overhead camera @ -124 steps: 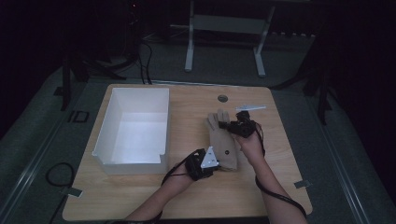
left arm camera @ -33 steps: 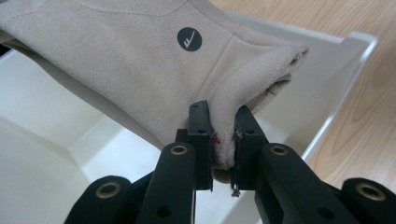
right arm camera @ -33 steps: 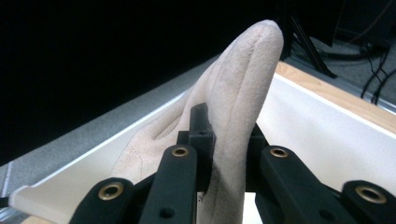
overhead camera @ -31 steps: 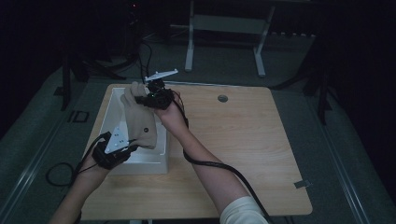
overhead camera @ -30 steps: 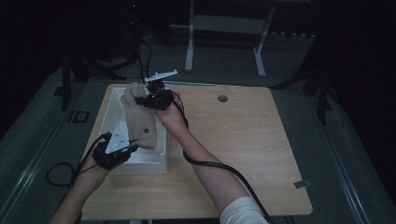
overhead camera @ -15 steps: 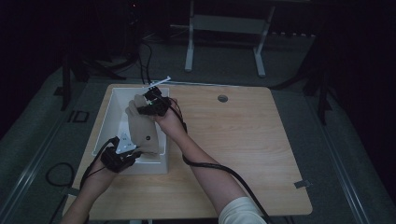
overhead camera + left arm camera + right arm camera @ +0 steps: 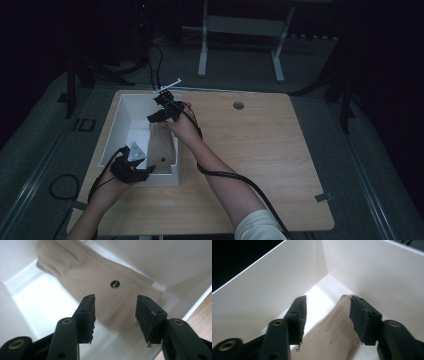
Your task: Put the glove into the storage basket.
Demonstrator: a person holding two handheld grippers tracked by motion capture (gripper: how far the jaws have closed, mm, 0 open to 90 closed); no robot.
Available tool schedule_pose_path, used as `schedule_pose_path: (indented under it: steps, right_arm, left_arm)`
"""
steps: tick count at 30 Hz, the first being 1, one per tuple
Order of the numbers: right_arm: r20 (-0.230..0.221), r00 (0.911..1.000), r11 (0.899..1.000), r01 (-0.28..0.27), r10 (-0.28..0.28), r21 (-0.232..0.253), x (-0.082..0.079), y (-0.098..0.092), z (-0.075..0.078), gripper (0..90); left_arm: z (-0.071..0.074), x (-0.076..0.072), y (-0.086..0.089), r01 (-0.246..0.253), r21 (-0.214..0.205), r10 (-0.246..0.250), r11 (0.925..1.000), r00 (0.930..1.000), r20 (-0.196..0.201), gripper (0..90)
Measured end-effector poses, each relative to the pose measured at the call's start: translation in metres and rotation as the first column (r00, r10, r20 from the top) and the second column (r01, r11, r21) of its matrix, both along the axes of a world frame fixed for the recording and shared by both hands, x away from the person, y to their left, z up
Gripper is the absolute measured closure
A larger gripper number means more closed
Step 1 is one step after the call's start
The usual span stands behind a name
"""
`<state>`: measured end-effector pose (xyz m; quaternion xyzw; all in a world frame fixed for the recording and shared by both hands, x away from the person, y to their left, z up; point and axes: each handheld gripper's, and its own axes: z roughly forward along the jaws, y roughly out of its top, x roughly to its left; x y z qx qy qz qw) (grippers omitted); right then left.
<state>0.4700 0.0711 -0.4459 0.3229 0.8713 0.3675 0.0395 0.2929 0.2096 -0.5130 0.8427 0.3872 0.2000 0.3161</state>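
Tongs first: our left tongs (image 7: 115, 315) and right tongs (image 7: 327, 317) have both just been opening and now stand apart with nothing pinched, the beige folded garment (image 7: 100, 290) lying loose beyond the pads. We see that garment resting inside the white bin (image 7: 112, 137), along its right wall, with a small dark round logo (image 7: 115, 284) facing up. Our left tongs (image 7: 145, 170) sit over the bin's near edge and our right tongs (image 7: 157, 117) over its far end, on the wooden counter (image 7: 260, 150).
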Motion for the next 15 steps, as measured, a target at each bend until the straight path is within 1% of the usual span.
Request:
schedule_pose_path:
  steps: [1, 3, 4, 6, 7, 8, 10, 12, 13, 14, 15]
  right_arm:
    - [-0.001, 1.0000, 1.000, 0.003, -0.003, 0.000, 0.000, -0.002, 0.001, 45.1]
    - [-0.004, 1.0000, 1.000, 0.002, -0.002, 0.015, 0.001, -0.007, 0.002, 43.3]
    - [-0.003, 1.0000, 1.000, 0.002, -0.002, 0.024, 0.001, -0.009, 0.003, 41.5]
    - [0.002, 1.0000, 0.999, -0.003, 0.003, 0.034, -0.001, -0.014, 0.005, 38.4]
    - [0.004, 1.0000, 0.999, -0.002, 0.002, 0.044, -0.001, -0.016, 0.005, 35.9]
    - [0.004, 1.0000, 0.998, -0.005, 0.004, 0.057, -0.002, -0.019, 0.006, 33.9]
    - [0.003, 0.9999, 0.996, -0.013, 0.012, 0.088, -0.003, -0.024, 0.008, 29.3]
    - [-0.001, 0.9996, 0.992, -0.029, 0.030, 0.120, -0.005, -0.029, 0.010, 24.8]
    - [-0.001, 0.9990, 0.991, -0.044, 0.045, 0.127, -0.006, -0.032, 0.011, 21.1]
    - [0.002, 0.9985, 0.989, -0.055, 0.055, 0.139, -0.007, -0.034, 0.012, 19.4]
    - [0.011, 0.9983, 0.987, -0.059, 0.058, 0.150, -0.008, -0.037, 0.013, 19.4]
  left_arm:
    - [0.000, 0.000, 0.001, -0.005, -0.011, 0.005, 0.9999, 1.0000, 0.000, 44.6]
    - [0.002, -0.001, 0.001, -0.014, -0.018, 0.014, 0.9997, 0.9999, 0.007, 43.5]
    - [0.003, -0.002, 0.000, -0.023, -0.024, 0.023, 0.9995, 0.9997, 0.010, 40.3]
    - [0.006, -0.003, -0.001, -0.034, -0.048, 0.035, 0.9982, 0.9992, 0.018, 34.7]
    - [0.008, -0.004, -0.002, -0.042, -0.069, 0.044, 0.9967, 0.9986, 0.030, 30.9]
    - [0.010, -0.005, -0.001, -0.051, -0.091, 0.054, 0.9946, 0.9979, 0.037, 25.9]
    - [0.014, -0.005, 0.000, -0.072, -0.140, 0.078, 0.9876, 0.9960, 0.044, 21.6]
    - [0.018, -0.007, 0.000, -0.073, -0.162, 0.084, 0.9840, 0.9944, 0.064, 14.9]
    - [0.020, -0.007, 0.000, -0.070, -0.178, 0.084, 0.9816, 0.9936, 0.075, 14.9]
    - [0.022, -0.009, -0.001, -0.066, -0.193, 0.084, 0.9789, 0.9930, 0.084, 14.9]
    - [0.024, -0.010, -0.001, -0.068, -0.209, 0.089, 0.9755, 0.9918, 0.092, 14.6]
